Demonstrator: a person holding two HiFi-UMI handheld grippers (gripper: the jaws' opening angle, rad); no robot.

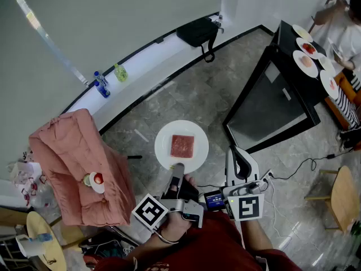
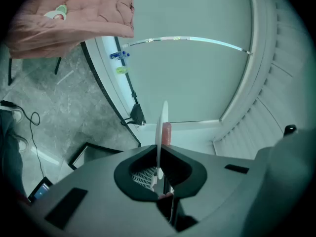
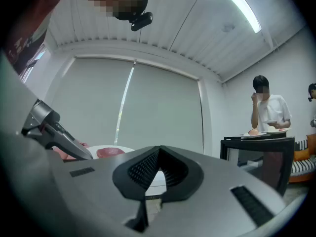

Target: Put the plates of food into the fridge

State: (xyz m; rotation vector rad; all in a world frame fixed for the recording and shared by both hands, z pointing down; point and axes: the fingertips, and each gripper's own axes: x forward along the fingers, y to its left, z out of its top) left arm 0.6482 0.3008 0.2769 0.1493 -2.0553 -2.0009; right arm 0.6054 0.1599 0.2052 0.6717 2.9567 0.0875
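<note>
A white plate (image 1: 181, 145) with a flat red slab of meat (image 1: 182, 145) hangs over the floor. My left gripper (image 1: 178, 168) is shut on its near rim. In the left gripper view the plate (image 2: 162, 127) stands edge-on between the jaws, with the meat (image 2: 167, 133) on its right face and the left gripper (image 2: 159, 171) pinching the rim. My right gripper (image 1: 231, 151) is beside the plate on the right, its jaws shut with nothing held. From the right gripper (image 3: 159, 154) view the plate (image 3: 106, 152) shows low at the left. The black fridge (image 1: 271, 103) stands ahead at the right, door closed.
Several more plates of food (image 1: 307, 52) sit on the fridge top, and a person (image 1: 338, 30) stands beyond it. At the left, a pink-covered piece of furniture (image 1: 79, 162) carries a small dish (image 1: 97, 180). A cable (image 1: 304, 165) runs across the floor, and a wooden stool (image 1: 344, 199) stands at the right.
</note>
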